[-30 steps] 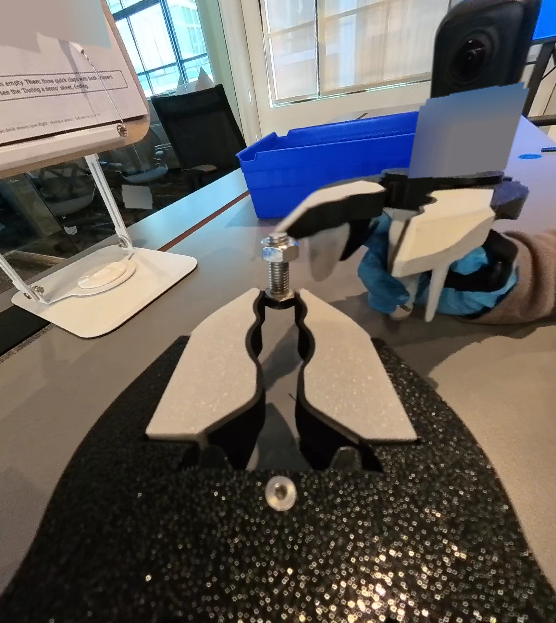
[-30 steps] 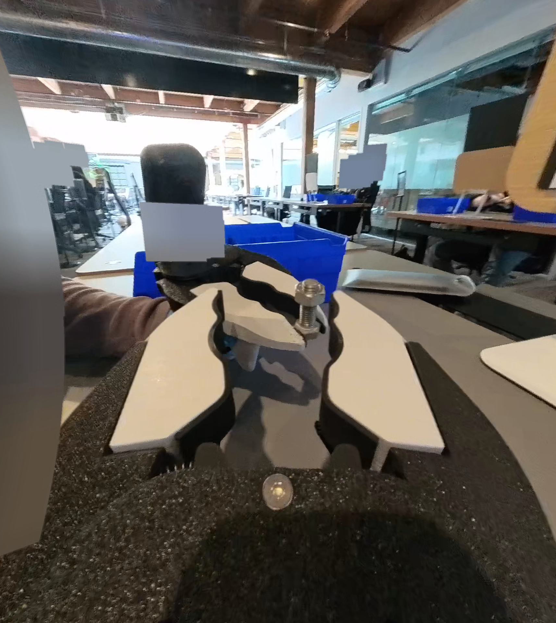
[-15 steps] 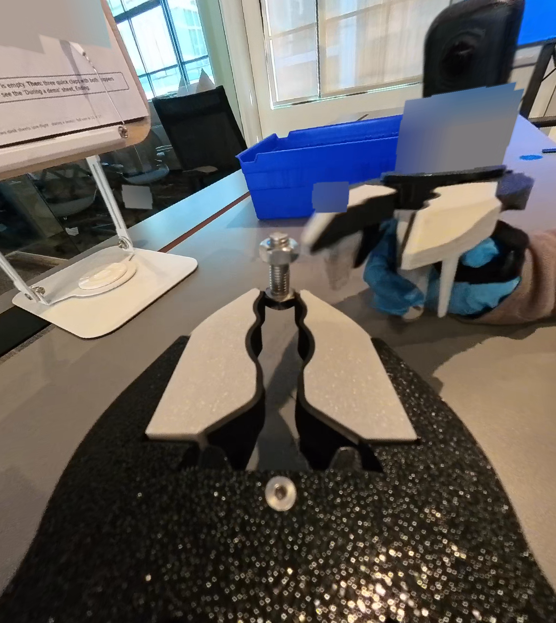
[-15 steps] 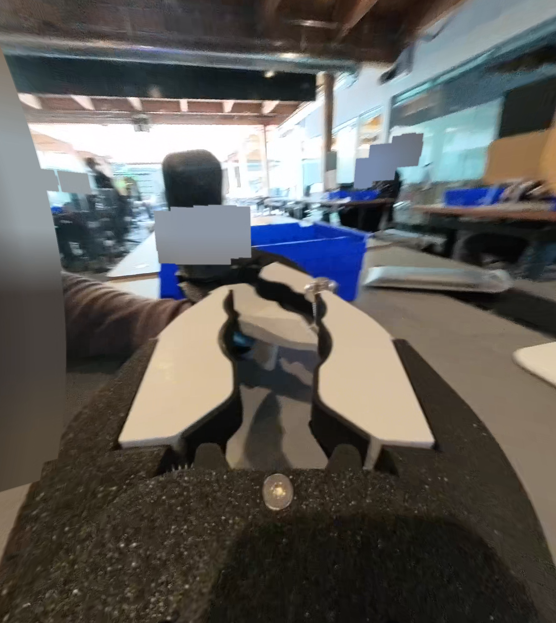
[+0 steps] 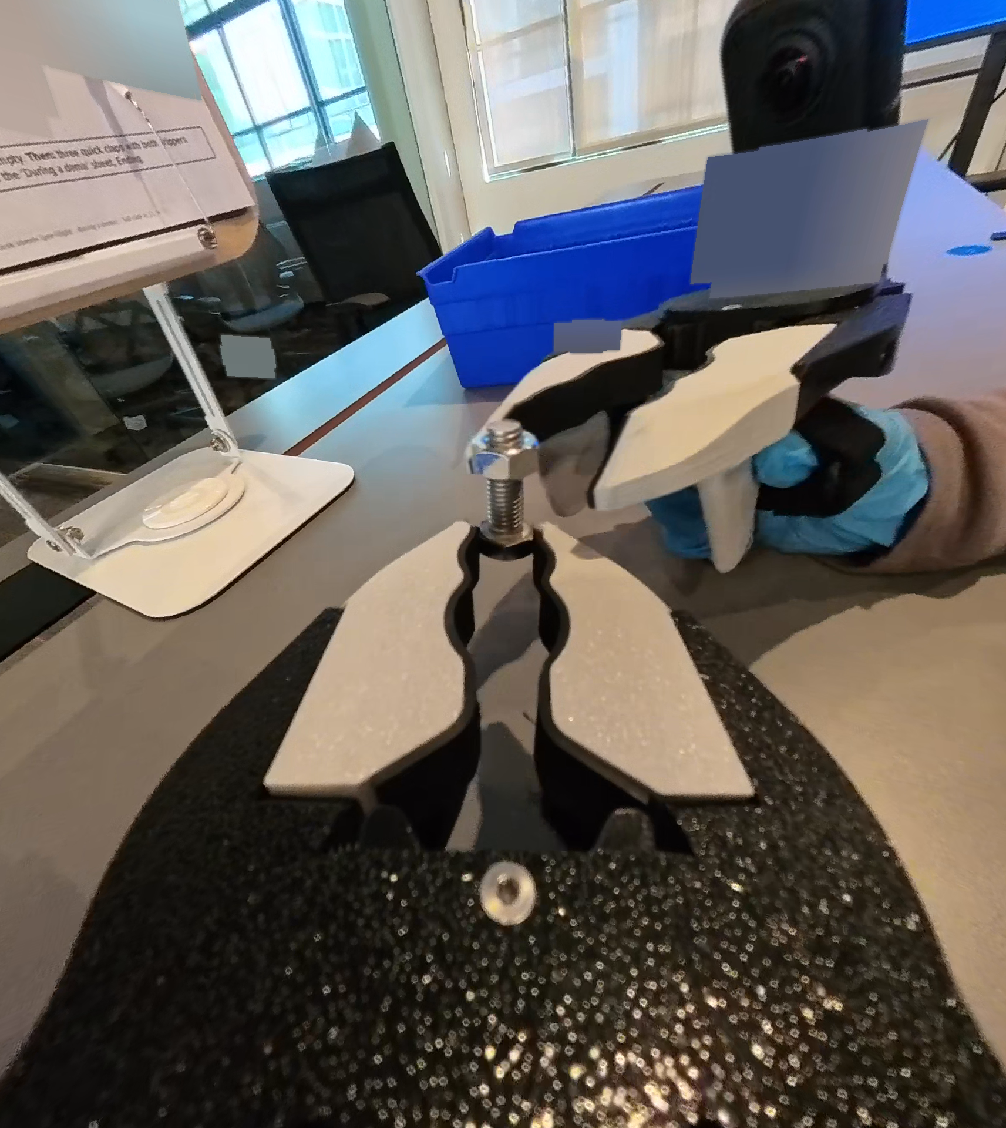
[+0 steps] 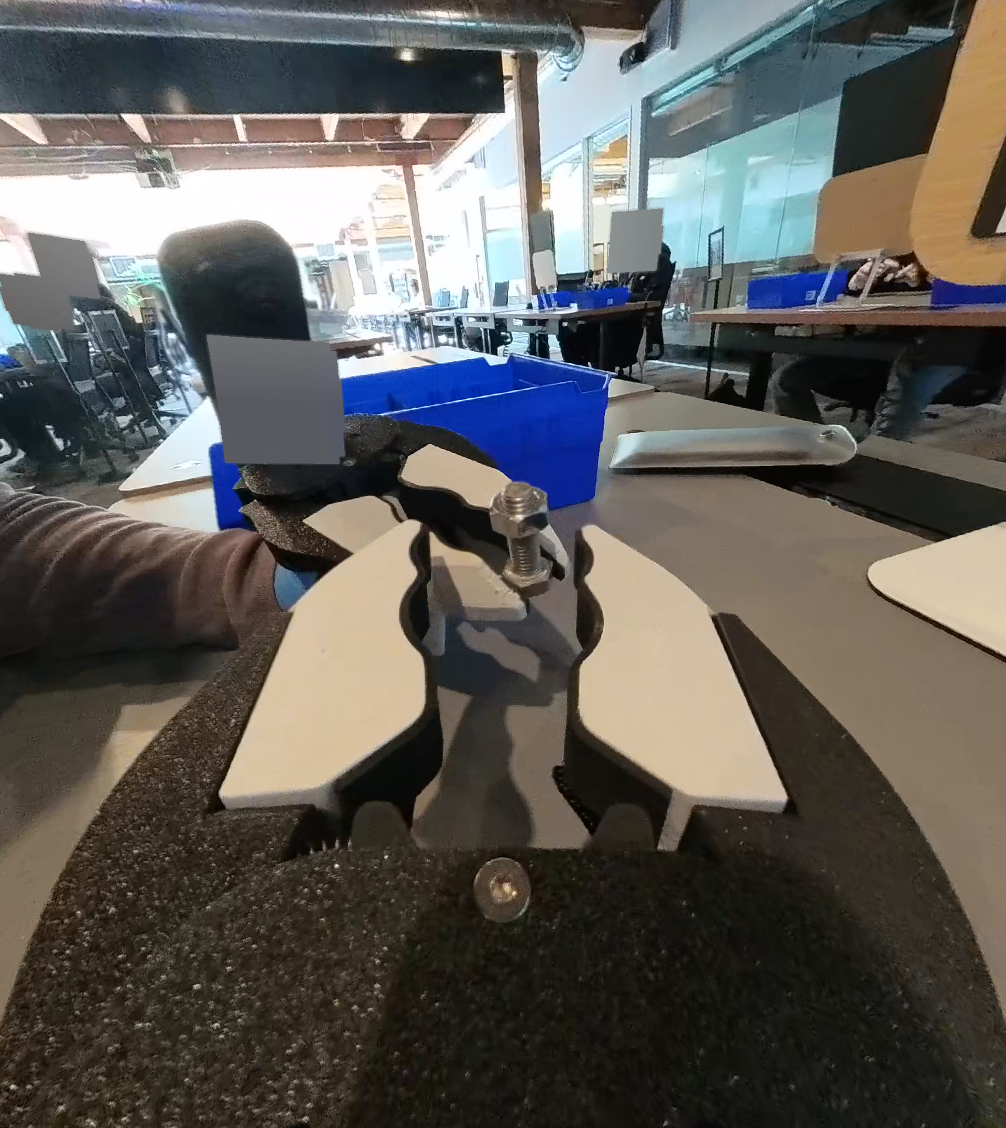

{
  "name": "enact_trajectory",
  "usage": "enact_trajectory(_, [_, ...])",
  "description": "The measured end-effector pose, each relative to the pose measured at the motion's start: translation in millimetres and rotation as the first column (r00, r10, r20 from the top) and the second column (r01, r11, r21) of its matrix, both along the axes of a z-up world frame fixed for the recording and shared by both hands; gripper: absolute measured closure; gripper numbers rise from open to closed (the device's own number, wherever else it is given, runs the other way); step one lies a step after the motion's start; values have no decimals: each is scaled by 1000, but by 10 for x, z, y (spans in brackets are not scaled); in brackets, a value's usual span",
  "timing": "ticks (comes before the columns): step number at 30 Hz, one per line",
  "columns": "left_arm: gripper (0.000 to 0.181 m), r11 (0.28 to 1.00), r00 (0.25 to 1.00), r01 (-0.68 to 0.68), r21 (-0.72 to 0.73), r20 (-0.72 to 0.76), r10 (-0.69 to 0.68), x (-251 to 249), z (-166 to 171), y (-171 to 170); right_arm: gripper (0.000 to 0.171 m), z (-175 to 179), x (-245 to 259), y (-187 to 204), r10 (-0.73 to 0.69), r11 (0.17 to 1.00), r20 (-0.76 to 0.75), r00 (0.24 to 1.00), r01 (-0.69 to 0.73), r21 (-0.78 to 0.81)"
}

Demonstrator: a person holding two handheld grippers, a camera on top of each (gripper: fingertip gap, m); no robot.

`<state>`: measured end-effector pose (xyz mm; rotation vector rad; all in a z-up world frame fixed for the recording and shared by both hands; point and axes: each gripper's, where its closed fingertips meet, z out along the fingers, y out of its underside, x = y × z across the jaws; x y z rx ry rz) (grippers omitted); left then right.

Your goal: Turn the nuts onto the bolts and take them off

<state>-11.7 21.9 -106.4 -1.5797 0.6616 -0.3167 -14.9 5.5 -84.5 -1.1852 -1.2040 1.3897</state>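
A steel bolt [image 5: 503, 503] stands upright, thread up, with a hex nut [image 5: 499, 459] near its top. My left gripper [image 5: 504, 540] is shut on the bolt's head just above the grey table. My right gripper [image 5: 558, 458] comes in from the right, held by a blue-gloved hand [image 5: 842, 488], jaws apart, with its far fingertip against the nut. In the right wrist view the right gripper [image 6: 497, 534] is open and the nut [image 6: 518, 516] and bolt [image 6: 526, 552] sit at the gap between its fingertips. The left gripper [image 6: 540, 567] shows there holding the bolt.
A blue bin [image 5: 549, 305] stands behind the bolt on the table [image 5: 854, 702]; it also shows in the right wrist view [image 6: 524, 439]. A white stand base [image 5: 183, 519] carrying a paper sign sits at the left. A silver pouch [image 6: 732, 448] lies beyond. The grippers are tip to tip, or close to it.
My right gripper pulled back from the nut to the right half a second ago and has come back against it. My left gripper and the bolt have stayed put.
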Motion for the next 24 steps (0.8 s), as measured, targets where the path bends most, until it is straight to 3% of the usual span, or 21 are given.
enact_trajectory(7, [165,1000,998,9,12,-61,-8,55,-43,-15,136,-4,-16,7,-3,1000,6,1000,3,-5])
enact_trajectory(9, [165,1000,997,15,19,-76,-14,73,-51,-25,153,-28,-12,15,-12,1000,28,1000,12,-5])
enact_trajectory(14, [165,996,995,15,90,-98,-6,89,-5,-51,153,4,8,4,-33,999,22,999,32,35])
enact_trajectory(17, [149,982,992,-22,190,-115,45,77,65,-56,153,8,33,52,-58,998,27,998,57,39])
enact_trajectory(21, [142,983,992,-12,184,-122,35,99,53,-63,153,76,117,155,-85,996,0,996,85,10])
enact_trajectory(24, [143,982,996,-27,187,-81,43,60,94,-60,154,244,256,238,-140,987,-38,989,143,72])
